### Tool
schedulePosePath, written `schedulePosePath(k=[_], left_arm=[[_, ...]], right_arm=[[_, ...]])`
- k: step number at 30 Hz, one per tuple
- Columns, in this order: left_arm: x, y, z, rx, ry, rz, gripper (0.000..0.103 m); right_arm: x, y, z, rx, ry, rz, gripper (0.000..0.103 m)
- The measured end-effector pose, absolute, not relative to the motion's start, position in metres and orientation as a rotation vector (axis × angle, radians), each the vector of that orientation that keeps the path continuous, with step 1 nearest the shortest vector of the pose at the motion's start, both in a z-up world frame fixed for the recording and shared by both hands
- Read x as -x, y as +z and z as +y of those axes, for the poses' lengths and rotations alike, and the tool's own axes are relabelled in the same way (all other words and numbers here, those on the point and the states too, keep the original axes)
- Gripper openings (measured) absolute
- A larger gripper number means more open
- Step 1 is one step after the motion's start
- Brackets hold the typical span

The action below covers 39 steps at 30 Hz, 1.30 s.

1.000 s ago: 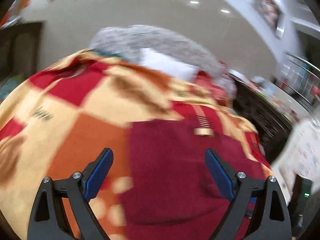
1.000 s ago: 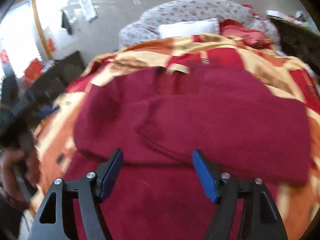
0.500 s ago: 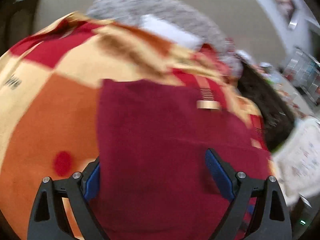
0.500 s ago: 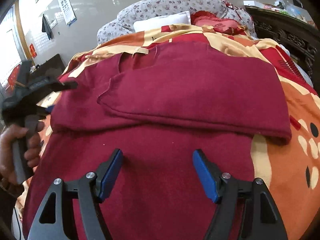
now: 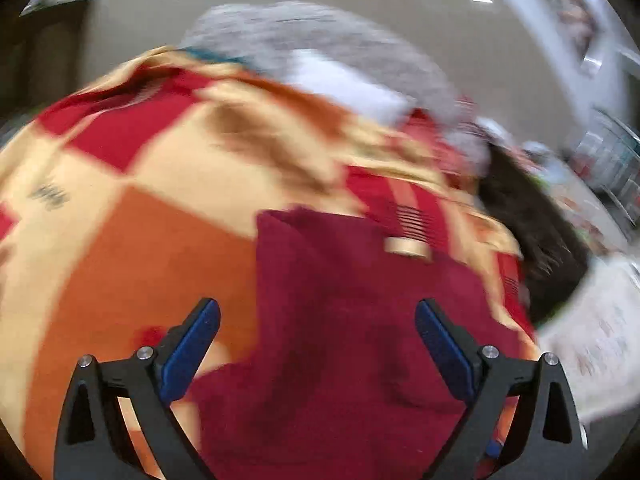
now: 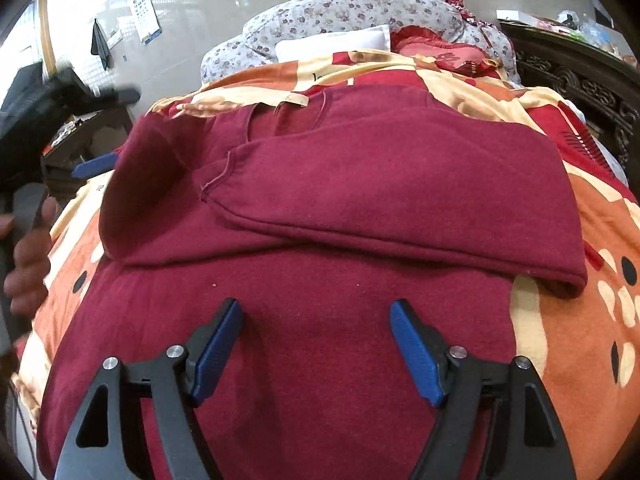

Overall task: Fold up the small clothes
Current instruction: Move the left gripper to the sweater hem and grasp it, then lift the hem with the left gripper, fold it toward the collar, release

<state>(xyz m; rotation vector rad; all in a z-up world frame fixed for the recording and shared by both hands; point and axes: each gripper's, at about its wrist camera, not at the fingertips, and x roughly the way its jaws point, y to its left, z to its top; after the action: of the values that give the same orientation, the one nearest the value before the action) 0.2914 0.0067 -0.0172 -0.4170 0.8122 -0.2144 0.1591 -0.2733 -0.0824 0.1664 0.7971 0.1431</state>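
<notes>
The dark red knitted sweater is lying on the orange-and-red patterned blanket on the bed, one sleeve already folded across its body. The left tool and right tool are hovering wide open, holding nothing. I judge more folds are remaining.

Maroon sweater on orange, red and cream checked blanket; grey floral pillow.

Sweater lies on blanket (pillows behind).
</notes>
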Motion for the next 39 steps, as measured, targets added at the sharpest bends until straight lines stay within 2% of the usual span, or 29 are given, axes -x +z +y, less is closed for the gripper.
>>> schedulePosePath(k=[4,10,14,20,23,28,30,31,32,33,35,39], left_arm=[[-0.274,-0.007,0.027,0.455,-0.129,0.721,0.097],[-0.234,0.023,-0.017,0.383,-0.278,0.545,0.099],[-0.258,-0.01,-0.059,0.391,-0.579,0.812,0.099],[-0.289,-0.058,-0.076,0.485,-0.616,1.045,0.099],[-0.294,-0.066,-0.092,0.479,-0.658,1.082,0.099],[-0.298,-0.062,-0.101,0.57,-0.726,1.062,0.099],[-0.302,-0.059,-0.106,0.551,-0.707,1.039,0.096],[-0.302,-0.058,-0.107,0.546,-0.698,1.031,0.085],[-0.303,-0.058,-0.11,0.539,-0.695,1.033,0.066],[-0.301,-0.06,-0.111,0.53,-0.693,1.041,0.056],[-0.302,-0.063,-0.12,0.479,-0.661,1.065,0.01],[-0.292,-0.058,-0.116,0.435,-0.615,1.008,0.007]], right_arm=[[-0.159,-0.082,-0.273,-0.169,0.145,0.795,0.081],[-0.16,-0.082,-0.274,-0.179,0.159,0.799,0.086],[-0.161,-0.082,-0.273,-0.178,0.162,0.802,0.092],[-0.16,-0.081,-0.271,-0.167,0.154,0.797,0.097],[-0.159,-0.081,-0.274,-0.177,0.147,0.788,0.102],[-0.159,-0.081,-0.282,-0.223,0.152,0.786,0.102],[-0.159,-0.082,-0.285,-0.241,0.157,0.786,0.102],[-0.159,-0.082,-0.286,-0.249,0.159,0.785,0.103],[-0.159,-0.082,-0.286,-0.254,0.159,0.785,0.103],[-0.159,-0.082,-0.287,-0.26,0.16,0.783,0.103],[-0.159,-0.082,-0.289,-0.271,0.157,0.781,0.103],[-0.16,-0.083,-0.292,-0.286,0.158,0.784,0.103]])
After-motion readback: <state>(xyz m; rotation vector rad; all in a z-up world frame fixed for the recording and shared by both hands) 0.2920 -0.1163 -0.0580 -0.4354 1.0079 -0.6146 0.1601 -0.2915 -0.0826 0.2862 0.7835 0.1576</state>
